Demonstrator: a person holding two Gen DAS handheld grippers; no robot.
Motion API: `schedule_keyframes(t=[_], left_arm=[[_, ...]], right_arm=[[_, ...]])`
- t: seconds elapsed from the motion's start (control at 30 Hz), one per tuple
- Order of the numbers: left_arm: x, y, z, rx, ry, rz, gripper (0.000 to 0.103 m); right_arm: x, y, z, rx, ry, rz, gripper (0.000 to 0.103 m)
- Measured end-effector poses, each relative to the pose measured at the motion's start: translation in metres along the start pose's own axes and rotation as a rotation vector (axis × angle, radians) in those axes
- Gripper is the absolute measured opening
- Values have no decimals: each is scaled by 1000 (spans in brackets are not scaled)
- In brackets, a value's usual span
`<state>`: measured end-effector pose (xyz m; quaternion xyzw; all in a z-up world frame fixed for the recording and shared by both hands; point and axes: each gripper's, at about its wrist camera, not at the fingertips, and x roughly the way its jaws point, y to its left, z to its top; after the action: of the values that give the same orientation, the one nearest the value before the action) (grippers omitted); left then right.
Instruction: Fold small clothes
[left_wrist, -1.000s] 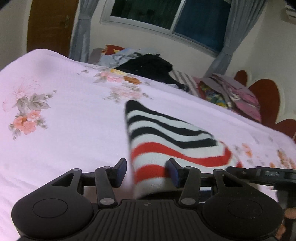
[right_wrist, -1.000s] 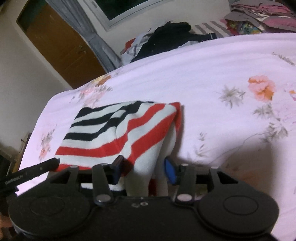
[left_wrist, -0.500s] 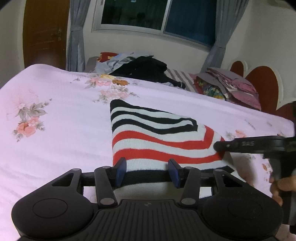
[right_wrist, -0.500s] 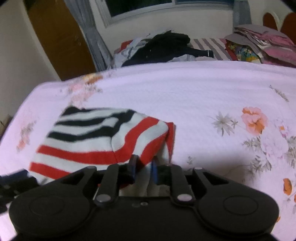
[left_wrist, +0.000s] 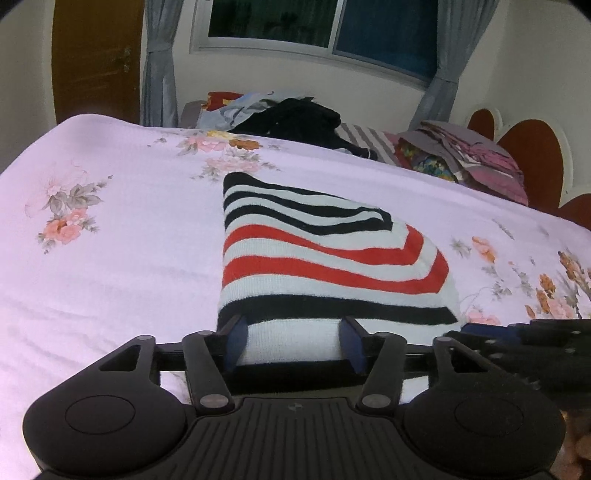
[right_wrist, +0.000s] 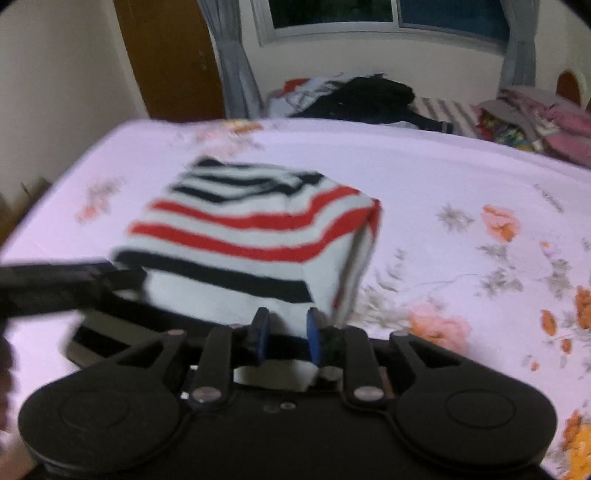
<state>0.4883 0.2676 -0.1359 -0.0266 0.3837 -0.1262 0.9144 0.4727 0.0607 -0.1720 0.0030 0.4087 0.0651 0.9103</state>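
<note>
Garment: striped knit top (left_wrist: 325, 266), black, white and red bands, folded over on the floral bedsheet (left_wrist: 110, 240), near the bed's middle
Feel: soft, light, floppy knit; likely to sag and slide on itself, so corners need firm pinches
Left gripper (left_wrist: 293, 341): jaws opening, white hem between the pads, which stand clear of it
Right gripper (right_wrist: 284, 334): narrow pinch on the near right corner of the top, seemingly cloth between the pads, though the view is blurred
Hold: hem corners, both layers together
Background: clothes heap (left_wrist: 295, 118) at the far edge, untouched
</note>
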Motion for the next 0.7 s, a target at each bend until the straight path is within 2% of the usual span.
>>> schedule_keyframes(t=[0.07, 0.13, 0.17, 0.2, 0.23, 0.27, 0.33, 0.37, 0.4, 0.5, 0.63, 0.7], left_arm=[[0, -4, -1, 16, 0, 7, 61], [1, -4, 1, 12, -1, 10, 62], [0, -3, 1, 5, -1, 7, 62], [0, -3, 2, 1, 0, 6, 62], [0, -2, 2, -2, 1, 3, 62], [0, -2, 2, -6, 1, 1, 62], [-1, -1, 2, -13, 2, -4, 62], [-1, 0, 2, -15, 2, -5, 62], [0, 0, 2, -16, 1, -7, 62], [-1, 0, 1, -15, 0, -11, 62], [-7, 2, 4, -53, -8, -43, 62], [-6, -1, 0, -50, -5, -46, 62]], right_arm=[[0, -1, 2, 27, 4, -14, 24], [-13, 0, 4, 53, -17, 11, 25], [-21, 0, 1, 52, -25, 24, 32], [-27, 1, -2, 57, -28, 29, 47], [-31, 3, -7, 59, -26, 28, 53], [-31, 5, -12, 48, -12, 23, 53], [-27, 8, -20, 44, 17, 27, 51], [-23, 9, -23, 47, 33, 41, 42], [-19, 10, -26, 50, 52, 57, 21], [-11, 12, -30, 38, 73, 51, 9], [-18, -2, -27, 87, 39, 18, 7], [-4, -10, -35, 117, 89, 27, 7]])
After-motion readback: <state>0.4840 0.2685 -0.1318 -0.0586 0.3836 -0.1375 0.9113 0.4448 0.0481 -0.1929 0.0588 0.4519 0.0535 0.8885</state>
